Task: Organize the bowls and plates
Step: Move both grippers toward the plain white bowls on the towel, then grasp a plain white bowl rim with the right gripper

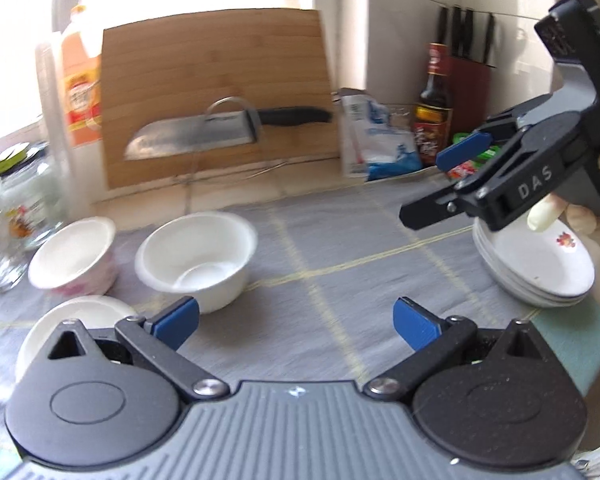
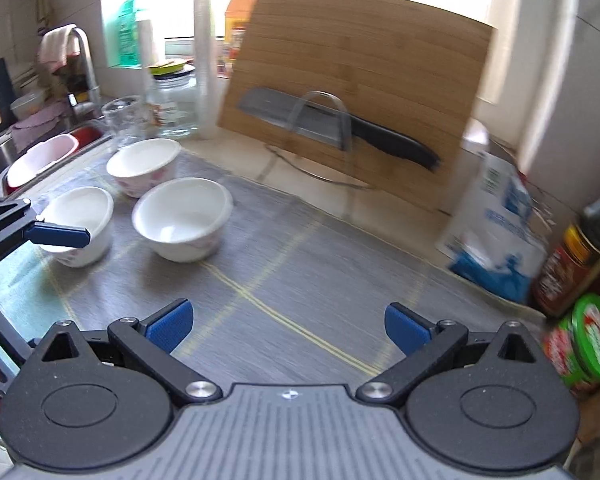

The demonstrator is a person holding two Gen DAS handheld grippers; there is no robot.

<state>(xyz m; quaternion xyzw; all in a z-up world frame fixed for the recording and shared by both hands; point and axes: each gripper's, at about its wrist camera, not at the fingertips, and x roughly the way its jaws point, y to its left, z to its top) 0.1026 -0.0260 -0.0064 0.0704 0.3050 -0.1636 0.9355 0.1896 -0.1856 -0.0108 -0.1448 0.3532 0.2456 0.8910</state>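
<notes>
Three round white bowls (image 2: pixel 182 218) sit grouped on the grey woven mat (image 2: pixel 300 280); one stack of glossy white plates (image 1: pixel 534 268) rests at its right edge. Left gripper (image 1: pixel 296 322) and right gripper (image 2: pixel 288 322): jaws spread, empty.

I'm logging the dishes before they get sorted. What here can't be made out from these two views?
- Plate stack, left wrist view: count unclear; the right gripper covers its far rim, and the stack is absent from the right wrist view.
- Nearest bowl, left wrist view: mostly behind the left gripper.
- Sauce bottle label, right wrist view: blurred.
</notes>
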